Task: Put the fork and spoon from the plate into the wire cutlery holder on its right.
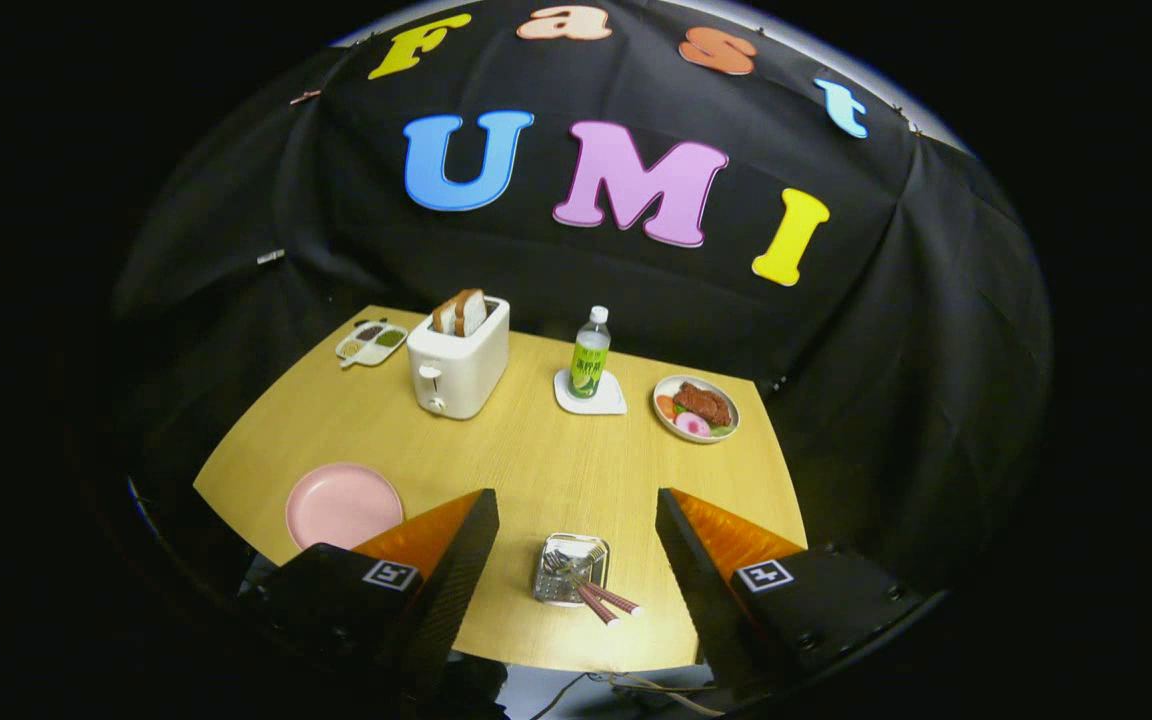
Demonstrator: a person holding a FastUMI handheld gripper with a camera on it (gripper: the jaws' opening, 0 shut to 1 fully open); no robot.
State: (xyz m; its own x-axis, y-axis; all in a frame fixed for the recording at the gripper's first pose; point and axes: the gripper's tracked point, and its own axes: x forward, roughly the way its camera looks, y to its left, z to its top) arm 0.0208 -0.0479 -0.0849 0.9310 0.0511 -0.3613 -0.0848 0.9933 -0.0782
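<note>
Claw [576, 545] wide open, holding nothing, above the bench [526, 450]. Fork and spoon [586, 590] stand in the wire holder [568, 570] between the fingers; pink plate [343, 505] left, bare.

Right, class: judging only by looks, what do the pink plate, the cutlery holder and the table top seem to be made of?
Pink plate: probably plastic or glazed ceramic; smooth, even, soft sheen. Cutlery holder, between the open gripper fingers: metal wire mesh, silvery and see-through, with utensils already in it. Table: wood or wood-look laminate; pale grain lines, matte.
</note>
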